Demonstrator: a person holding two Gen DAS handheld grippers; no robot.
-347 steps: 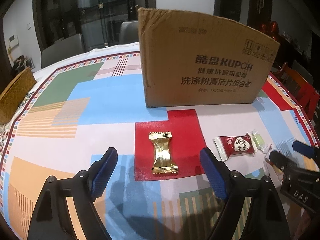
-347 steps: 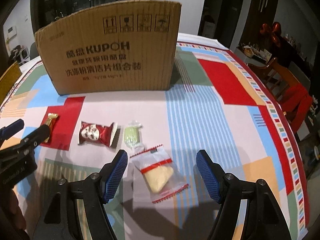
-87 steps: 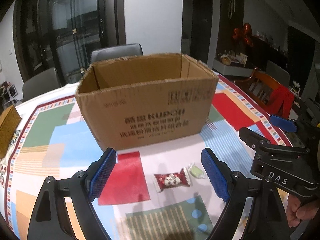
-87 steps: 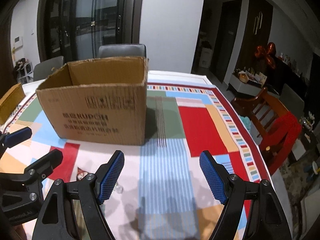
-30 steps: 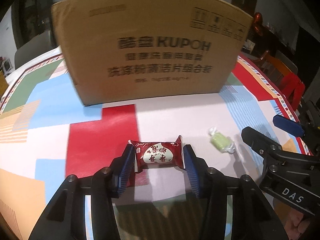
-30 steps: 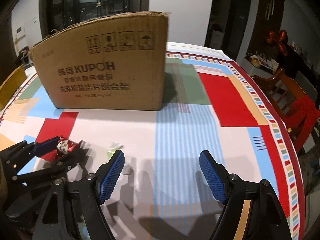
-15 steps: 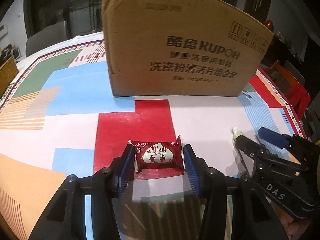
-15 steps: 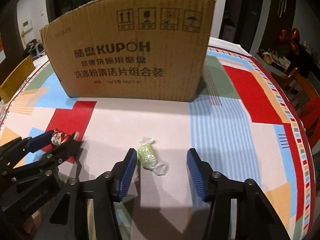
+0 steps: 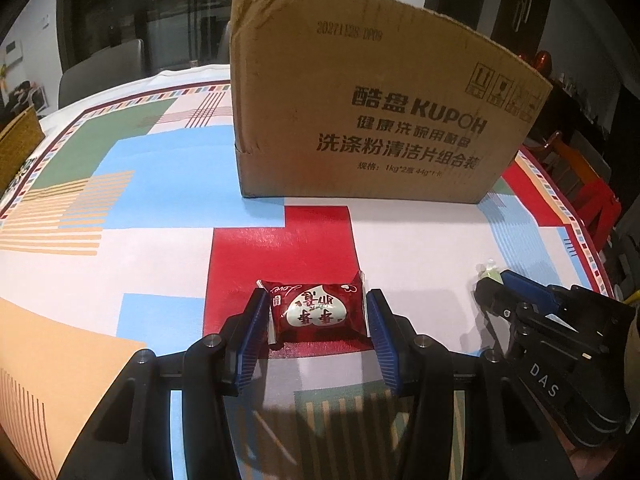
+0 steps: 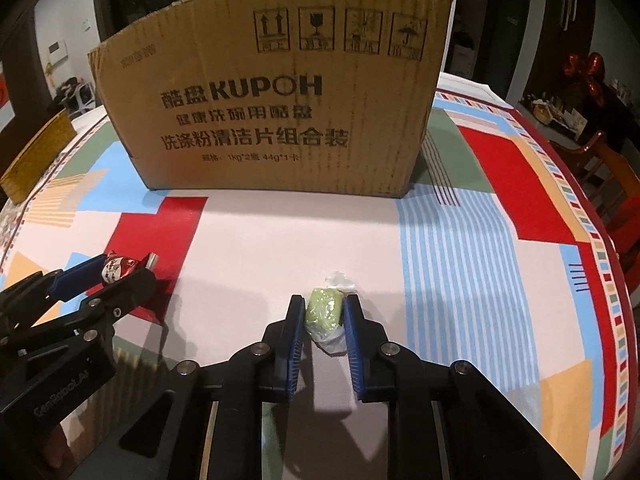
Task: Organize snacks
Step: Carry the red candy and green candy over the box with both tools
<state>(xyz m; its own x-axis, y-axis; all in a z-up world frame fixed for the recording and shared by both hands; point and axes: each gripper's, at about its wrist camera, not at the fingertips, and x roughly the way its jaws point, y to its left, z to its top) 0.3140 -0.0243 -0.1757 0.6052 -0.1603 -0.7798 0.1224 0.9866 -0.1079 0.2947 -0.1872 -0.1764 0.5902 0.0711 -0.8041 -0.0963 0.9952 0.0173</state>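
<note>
My left gripper is shut on a red snack packet with a white heart, held low over the red patch of the tablecloth. It also shows in the right wrist view at the left. My right gripper is shut on a small green candy in clear wrap, close to the table. The candy's tip shows in the left wrist view at the right gripper's fingers. A brown cardboard box stands behind both, its top opening hidden from here; it also shows in the right wrist view.
The colourful patterned tablecloth covers a round table. A woven yellow-brown item sits at the far left edge. Chairs stand around the table: grey ones behind, a wooden one with red cloth at the right.
My right gripper has closed on the green candy, which lay between its open fingers half a second ago. My left gripper still holds the red packet and has shifted slightly left.
</note>
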